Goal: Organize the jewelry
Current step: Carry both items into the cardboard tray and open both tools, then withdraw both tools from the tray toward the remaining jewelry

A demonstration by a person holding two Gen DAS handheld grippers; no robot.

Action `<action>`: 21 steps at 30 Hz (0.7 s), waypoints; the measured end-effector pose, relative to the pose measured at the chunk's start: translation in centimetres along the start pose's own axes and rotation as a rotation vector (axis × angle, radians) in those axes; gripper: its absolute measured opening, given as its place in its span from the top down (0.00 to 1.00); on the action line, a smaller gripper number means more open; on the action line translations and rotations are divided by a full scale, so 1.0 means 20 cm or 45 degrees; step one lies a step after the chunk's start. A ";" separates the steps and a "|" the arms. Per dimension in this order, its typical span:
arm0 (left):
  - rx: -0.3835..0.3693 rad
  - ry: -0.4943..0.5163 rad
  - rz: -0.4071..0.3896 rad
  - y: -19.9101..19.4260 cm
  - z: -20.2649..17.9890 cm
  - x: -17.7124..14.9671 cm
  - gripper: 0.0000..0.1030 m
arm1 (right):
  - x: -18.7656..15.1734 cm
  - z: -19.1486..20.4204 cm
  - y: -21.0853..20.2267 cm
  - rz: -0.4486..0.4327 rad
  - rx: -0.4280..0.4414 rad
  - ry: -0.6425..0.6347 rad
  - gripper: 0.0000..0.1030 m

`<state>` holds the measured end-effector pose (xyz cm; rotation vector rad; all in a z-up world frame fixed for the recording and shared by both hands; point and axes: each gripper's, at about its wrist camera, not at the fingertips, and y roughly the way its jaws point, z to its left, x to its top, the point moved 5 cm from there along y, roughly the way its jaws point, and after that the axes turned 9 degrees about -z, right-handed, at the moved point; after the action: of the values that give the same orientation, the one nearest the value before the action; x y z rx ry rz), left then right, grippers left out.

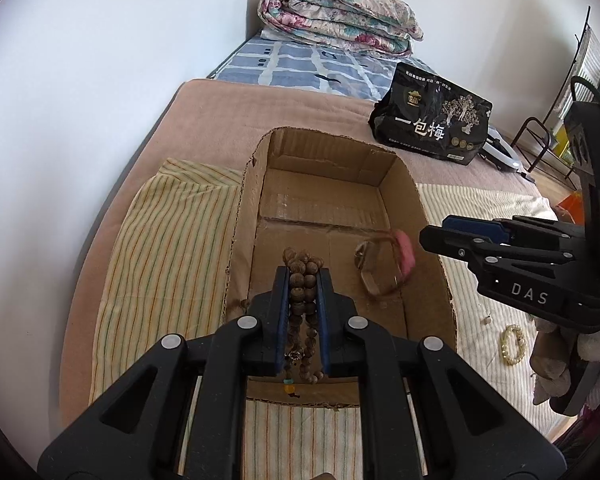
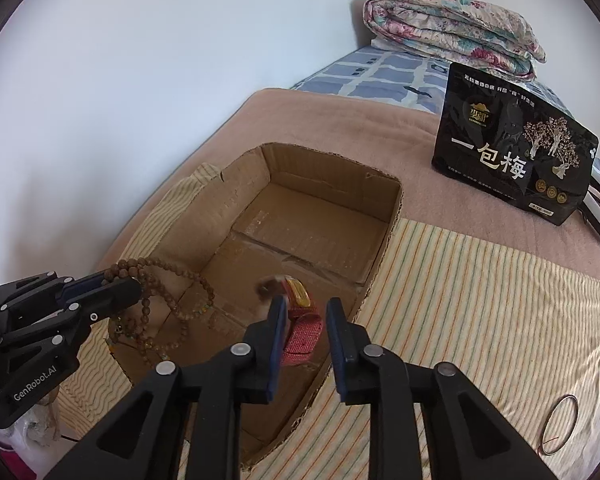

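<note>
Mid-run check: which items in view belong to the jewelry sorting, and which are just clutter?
Job items: wooden bead strand in left gripper, red-strapped watch, cardboard box, pearl bracelet, thin bangle.
Clutter: black snack bag, folded quilt, striped cloth.

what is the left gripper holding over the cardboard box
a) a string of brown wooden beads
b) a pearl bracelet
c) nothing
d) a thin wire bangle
a: the left gripper has its jaws shut on the string of brown wooden beads, whose loops hang down into the cardboard box.
</note>
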<state>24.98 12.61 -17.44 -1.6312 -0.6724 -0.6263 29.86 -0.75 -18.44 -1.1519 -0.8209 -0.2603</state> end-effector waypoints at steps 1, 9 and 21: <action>-0.006 -0.004 0.003 0.00 0.00 0.00 0.87 | 0.01 0.00 -0.01 -0.009 -0.002 -0.005 0.63; -0.007 -0.012 -0.029 -0.05 -0.03 0.02 0.57 | 0.03 -0.01 -0.11 -0.063 -0.025 -0.023 0.48; 0.003 0.043 -0.077 -0.18 -0.16 0.04 0.57 | 0.04 -0.03 -0.30 -0.123 -0.038 -0.041 0.47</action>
<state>22.80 9.96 -13.96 -1.6000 -0.6995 -0.6950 27.21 -3.63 -13.76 -1.1485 -0.9046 -0.3357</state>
